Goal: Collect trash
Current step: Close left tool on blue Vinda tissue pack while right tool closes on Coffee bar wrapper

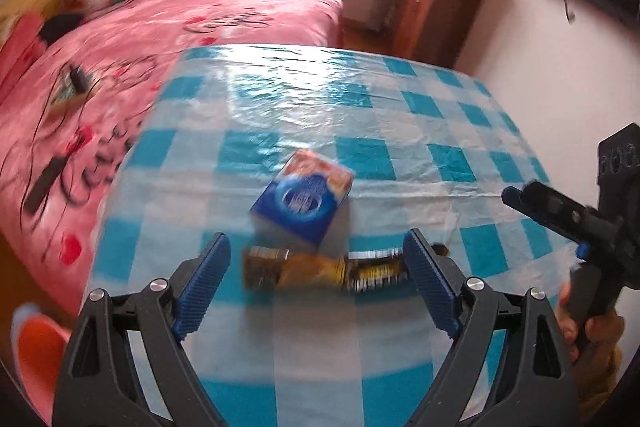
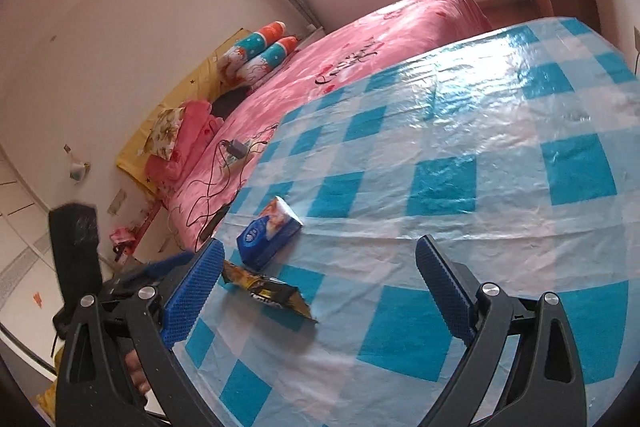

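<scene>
A blue snack box (image 1: 303, 195) lies on the table's blue-and-white checked cloth (image 1: 400, 131). A yellow-and-black snack wrapper (image 1: 320, 268) lies flat just in front of it. My left gripper (image 1: 316, 247) is open, its fingers either side of the wrapper, a little above the cloth. In the right wrist view the box (image 2: 268, 231) and the wrapper (image 2: 269, 291) lie at the table's left part. My right gripper (image 2: 320, 259) is open and empty over the cloth (image 2: 460, 155), to the right of the trash; it also shows at the right edge of the left wrist view (image 1: 560, 215).
A bed with a pink cover (image 1: 168, 39) stands beyond and left of the table, with cables and a charger (image 2: 234, 148) on it. A wooden cabinet (image 1: 436, 11) stands at the back. A black chair (image 2: 76, 247) is at the left.
</scene>
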A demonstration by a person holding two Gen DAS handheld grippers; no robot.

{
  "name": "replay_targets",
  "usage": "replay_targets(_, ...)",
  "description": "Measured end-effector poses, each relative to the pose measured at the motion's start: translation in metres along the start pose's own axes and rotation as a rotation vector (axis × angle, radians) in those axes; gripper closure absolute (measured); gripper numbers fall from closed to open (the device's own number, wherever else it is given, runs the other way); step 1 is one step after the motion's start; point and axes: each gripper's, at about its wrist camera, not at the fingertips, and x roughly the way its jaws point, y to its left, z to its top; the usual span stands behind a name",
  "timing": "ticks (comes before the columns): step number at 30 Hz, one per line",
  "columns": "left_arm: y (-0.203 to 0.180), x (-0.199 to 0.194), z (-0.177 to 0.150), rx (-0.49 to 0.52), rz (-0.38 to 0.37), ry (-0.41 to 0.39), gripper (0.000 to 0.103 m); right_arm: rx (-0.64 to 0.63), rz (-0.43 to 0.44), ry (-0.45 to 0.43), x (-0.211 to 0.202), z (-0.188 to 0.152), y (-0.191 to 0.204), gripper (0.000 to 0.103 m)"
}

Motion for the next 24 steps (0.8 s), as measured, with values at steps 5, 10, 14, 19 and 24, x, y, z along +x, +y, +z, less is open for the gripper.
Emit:
replay_targets(5, -0.012, 0.028, 0.023, 0.119, 0.022, 0.024, 0.015, -0.021, 0.001, 0.04, 0.01, -0.003, 0.002, 0.008)
replay_targets(10, -0.007, 0.05, 0.033, 0.13, 0.022, 0.076, 0.015, -0.051, -0.01, 0.056, 0.016, -0.004, 0.007, 0.008)
replay_targets(14, -0.001, 0.063, 0.038, 0.118, 0.015, 0.1, 0.015, -0.051, -0.007, 0.067, 0.019, -0.005, 0.007, 0.008)
replay_targets(19, 0.003, 0.071, 0.037, 0.097, 0.003, 0.116, 0.023, -0.05, -0.008, 0.077, 0.023, -0.004, 0.006, 0.008)
replay_targets(24, 0.008, 0.076, 0.033, 0.065, -0.013, 0.126, 0.039, -0.056, -0.012, 0.083, 0.026, -0.005, 0.008, 0.008)
